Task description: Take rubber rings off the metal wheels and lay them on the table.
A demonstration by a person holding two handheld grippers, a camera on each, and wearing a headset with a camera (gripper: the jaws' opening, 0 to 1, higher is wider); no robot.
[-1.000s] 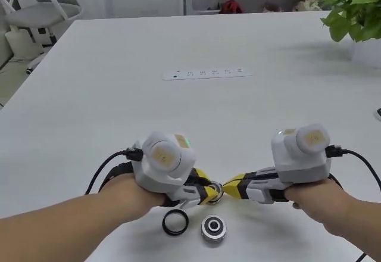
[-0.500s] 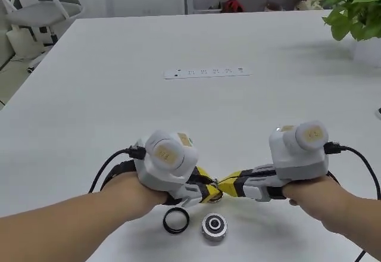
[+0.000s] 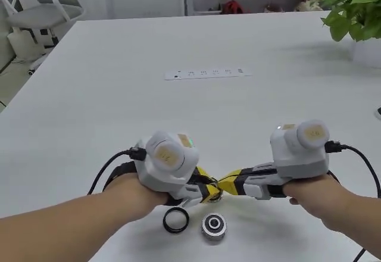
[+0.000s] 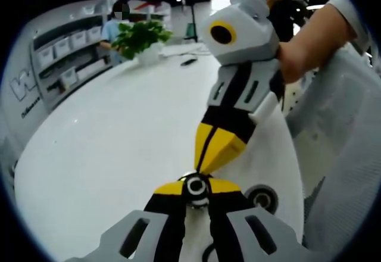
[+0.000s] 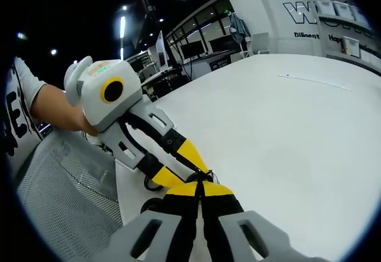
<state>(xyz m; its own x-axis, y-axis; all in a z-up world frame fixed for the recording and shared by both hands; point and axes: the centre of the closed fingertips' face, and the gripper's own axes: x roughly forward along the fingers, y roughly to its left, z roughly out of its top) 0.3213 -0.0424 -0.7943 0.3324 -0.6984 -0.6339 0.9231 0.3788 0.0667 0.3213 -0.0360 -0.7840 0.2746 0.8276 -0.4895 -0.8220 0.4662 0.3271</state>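
Note:
My left gripper is shut on a small metal wheel, held just above the table near its front edge. My right gripper comes in from the right, and its yellow tips are pinched shut on the wheel's rubber ring at the top edge. In the right gripper view my own jaws are closed tip to tip against the left gripper. On the table just below lie a loose black rubber ring and a second metal wheel.
A white power strip lies mid-table. A potted plant stands at the far right corner. An office chair sits beyond the far left edge. Black cables trail from both grippers toward me.
Both grippers stay joined at the wheel and have barely shifted. The loose ring and second wheel have not moved.

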